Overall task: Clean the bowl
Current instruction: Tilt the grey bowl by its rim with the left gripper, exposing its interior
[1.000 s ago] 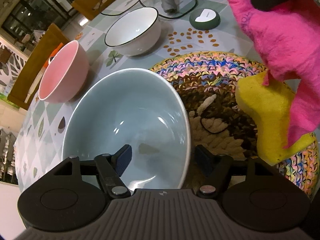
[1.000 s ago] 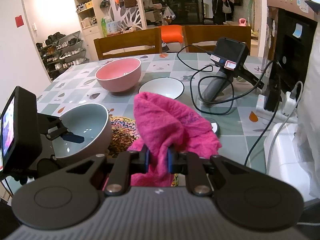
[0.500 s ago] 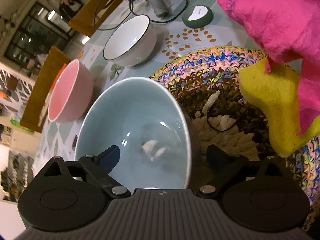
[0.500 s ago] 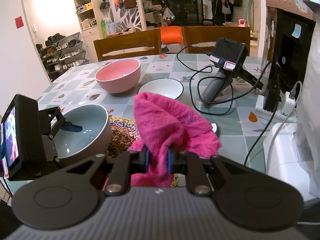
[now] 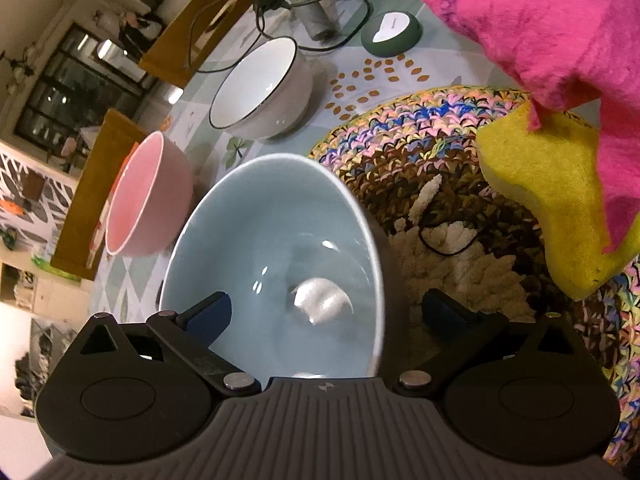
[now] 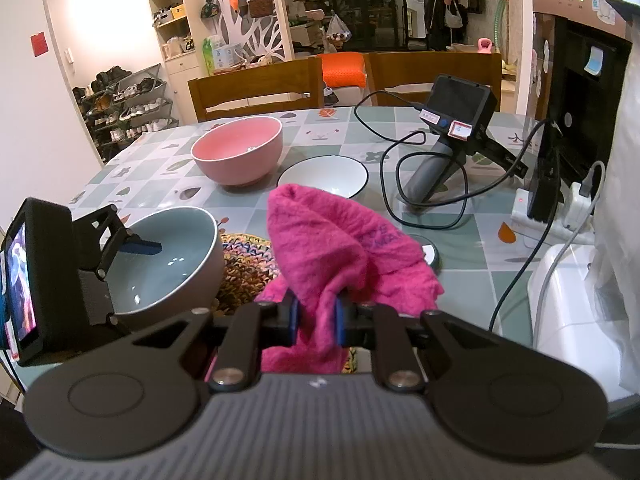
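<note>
A light blue bowl stands tilted at the edge of a woven mat; it also shows in the right wrist view. My left gripper is open, its jaws straddling the bowl's near rim, one finger inside and one outside. My right gripper is shut on a pink cloth, held above the mat to the right of the bowl. The cloth hangs over a yellow sponge lying on the mat.
A pink bowl and a white bowl with a dark rim stand farther back on the patterned table. A handheld device with cables, a green round coaster, a power strip and wooden chairs are around.
The left gripper has opened wider around the blue bowl's rim, and the bowl has tilted and shifted in view. The right gripper holds the cloth still.
</note>
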Action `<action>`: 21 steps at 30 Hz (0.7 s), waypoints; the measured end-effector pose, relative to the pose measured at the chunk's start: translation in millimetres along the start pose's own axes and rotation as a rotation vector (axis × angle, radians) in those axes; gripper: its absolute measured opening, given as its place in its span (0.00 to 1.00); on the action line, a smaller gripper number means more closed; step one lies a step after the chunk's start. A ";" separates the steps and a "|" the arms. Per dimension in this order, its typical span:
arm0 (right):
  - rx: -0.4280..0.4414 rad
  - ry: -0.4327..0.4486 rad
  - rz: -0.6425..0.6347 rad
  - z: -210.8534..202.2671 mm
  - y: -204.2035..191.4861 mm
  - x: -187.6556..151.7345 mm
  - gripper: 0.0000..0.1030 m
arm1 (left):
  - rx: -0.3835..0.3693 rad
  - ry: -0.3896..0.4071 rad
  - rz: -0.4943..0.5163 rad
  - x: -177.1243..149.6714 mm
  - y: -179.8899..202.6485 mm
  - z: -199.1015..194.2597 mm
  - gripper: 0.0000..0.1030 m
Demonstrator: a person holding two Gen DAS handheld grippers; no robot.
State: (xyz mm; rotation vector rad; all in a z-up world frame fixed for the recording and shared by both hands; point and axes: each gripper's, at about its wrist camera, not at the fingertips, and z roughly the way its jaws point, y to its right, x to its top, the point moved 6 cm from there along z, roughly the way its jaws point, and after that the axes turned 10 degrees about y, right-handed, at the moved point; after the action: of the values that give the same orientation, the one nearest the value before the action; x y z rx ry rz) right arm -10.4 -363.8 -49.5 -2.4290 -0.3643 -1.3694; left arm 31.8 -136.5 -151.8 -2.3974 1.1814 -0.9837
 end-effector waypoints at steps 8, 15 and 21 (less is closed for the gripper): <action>0.000 0.001 0.001 0.5 1.9 0.2 0.17 | -0.088 -0.002 -0.088 -1.0 -1.1 -3.6 0.71; 0.005 -0.001 0.002 3.0 2.9 0.6 0.17 | -0.145 0.009 -0.105 -1.2 10.2 -8.7 0.37; 0.006 -0.001 0.002 3.8 3.3 0.7 0.17 | -0.128 0.031 -0.082 -0.2 14.4 -12.4 0.23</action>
State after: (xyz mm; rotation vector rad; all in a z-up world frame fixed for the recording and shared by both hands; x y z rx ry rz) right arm -5.8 -365.2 -51.2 -2.4250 -0.3652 -1.3641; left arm 14.8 -144.9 -150.4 -2.5568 1.1992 -1.0020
